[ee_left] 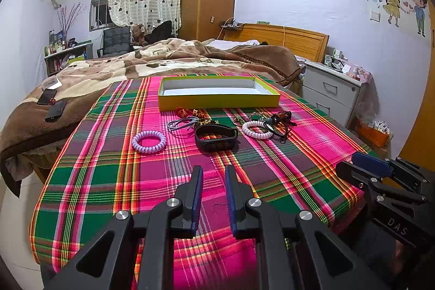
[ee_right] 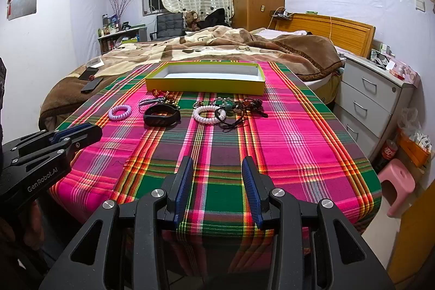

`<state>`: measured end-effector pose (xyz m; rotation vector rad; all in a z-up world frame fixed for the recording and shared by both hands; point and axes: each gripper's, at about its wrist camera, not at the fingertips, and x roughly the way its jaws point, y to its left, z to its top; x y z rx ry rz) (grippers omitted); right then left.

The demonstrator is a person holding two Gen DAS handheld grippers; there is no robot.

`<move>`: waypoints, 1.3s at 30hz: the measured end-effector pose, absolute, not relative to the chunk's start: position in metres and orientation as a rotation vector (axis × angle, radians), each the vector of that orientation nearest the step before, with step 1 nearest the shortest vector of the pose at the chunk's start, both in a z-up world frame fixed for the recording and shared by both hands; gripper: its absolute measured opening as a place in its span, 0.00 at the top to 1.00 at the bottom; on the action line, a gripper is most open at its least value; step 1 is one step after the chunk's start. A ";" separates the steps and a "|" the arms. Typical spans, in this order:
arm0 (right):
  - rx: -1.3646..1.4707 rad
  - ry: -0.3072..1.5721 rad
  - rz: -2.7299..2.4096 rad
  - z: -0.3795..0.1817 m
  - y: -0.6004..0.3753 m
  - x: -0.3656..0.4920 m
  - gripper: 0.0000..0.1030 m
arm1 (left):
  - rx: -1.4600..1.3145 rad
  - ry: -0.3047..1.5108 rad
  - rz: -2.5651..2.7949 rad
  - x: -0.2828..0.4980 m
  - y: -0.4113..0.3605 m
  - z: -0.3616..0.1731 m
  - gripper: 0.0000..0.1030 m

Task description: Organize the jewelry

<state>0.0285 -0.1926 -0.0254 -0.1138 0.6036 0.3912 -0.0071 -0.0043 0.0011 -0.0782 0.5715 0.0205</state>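
An open yellow box [ee_left: 218,99] [ee_right: 205,84] with a white inside sits at the far end of the plaid cloth. In front of it lie a purple coil band [ee_left: 149,142] [ee_right: 120,112], a black wristband [ee_left: 216,137] [ee_right: 161,115], a white coil band [ee_left: 255,129] [ee_right: 208,114], grey hair ties [ee_left: 180,123], red-gold trinkets [ee_left: 190,112] and a tangle of beads and black cords [ee_left: 277,121] [ee_right: 239,106]. My left gripper [ee_left: 214,173] is open and empty, short of the wristband. My right gripper [ee_right: 217,163] is open and empty, further back.
The plaid cloth [ee_left: 312,132] covers a table set against a bed with a brown blanket [ee_left: 168,56]. Two phones [ee_left: 51,102] lie on the blanket at left. A grey drawer unit [ee_right: 372,99] and a pink stool [ee_right: 395,184] stand at right.
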 end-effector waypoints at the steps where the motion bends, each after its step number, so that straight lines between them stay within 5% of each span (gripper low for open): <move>1: -0.114 0.603 0.391 -0.025 -0.193 0.028 0.63 | -0.078 0.571 0.020 -0.007 -0.004 0.001 0.85; 39: -0.116 0.602 0.391 -0.025 -0.192 0.028 0.63 | -0.096 0.575 0.011 -0.005 -0.006 0.004 0.85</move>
